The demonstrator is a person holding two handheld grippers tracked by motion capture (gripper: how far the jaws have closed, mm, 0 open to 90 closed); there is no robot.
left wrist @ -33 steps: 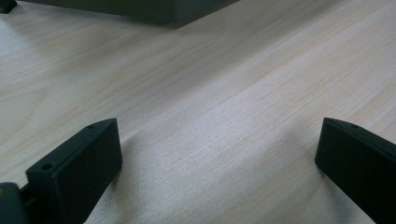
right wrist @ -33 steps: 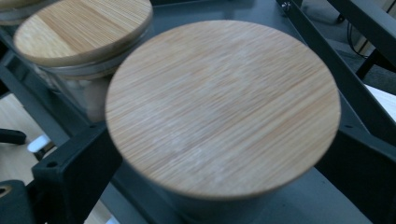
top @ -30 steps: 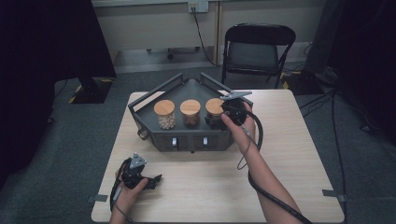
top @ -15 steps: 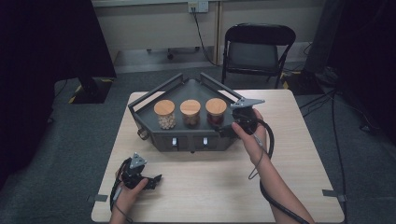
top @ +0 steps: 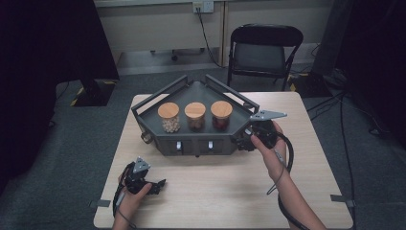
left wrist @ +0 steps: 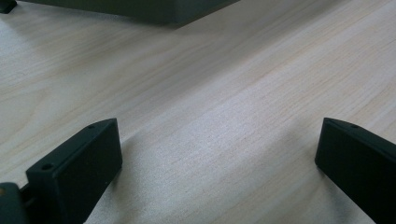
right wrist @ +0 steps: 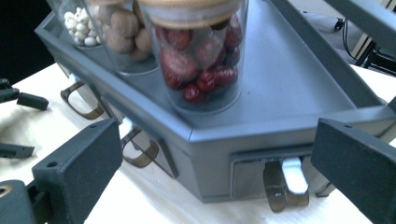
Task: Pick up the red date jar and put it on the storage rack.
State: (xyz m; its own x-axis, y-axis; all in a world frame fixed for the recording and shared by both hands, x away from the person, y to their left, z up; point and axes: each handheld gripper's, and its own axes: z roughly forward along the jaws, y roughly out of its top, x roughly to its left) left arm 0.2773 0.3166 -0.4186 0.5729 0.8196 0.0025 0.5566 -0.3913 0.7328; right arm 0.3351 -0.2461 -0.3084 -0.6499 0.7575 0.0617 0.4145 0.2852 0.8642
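A dark grey angular box [top: 158, 136] stands on the wooden table [top: 215, 191] with three wooden-lidded jars on top: white beads [top: 169, 117], brown nuts [top: 195, 115] and red fruit [top: 220, 114]. My right gripper [top: 245, 142] is open at the box's right front corner. In the right gripper view its jaws [right wrist: 217, 135] straddle that corner, below the red-fruit jar [right wrist: 201, 56], with a small drawer handle [right wrist: 282, 186] close ahead. My left gripper [top: 154, 185] rests open on the table at the front left. Bare wood lies between its jaws [left wrist: 217, 135].
Two more drawer handles [top: 194, 145] face the front of the box. A black folding chair [top: 263, 52] stands behind the table. Cables [top: 282, 163] trail from both grippers. Bare tabletop lies in front of the box and to its right.
My right gripper has come away from the red-fruit jar's top, moving right and down to the box's right front corner. The left gripper has stayed put.
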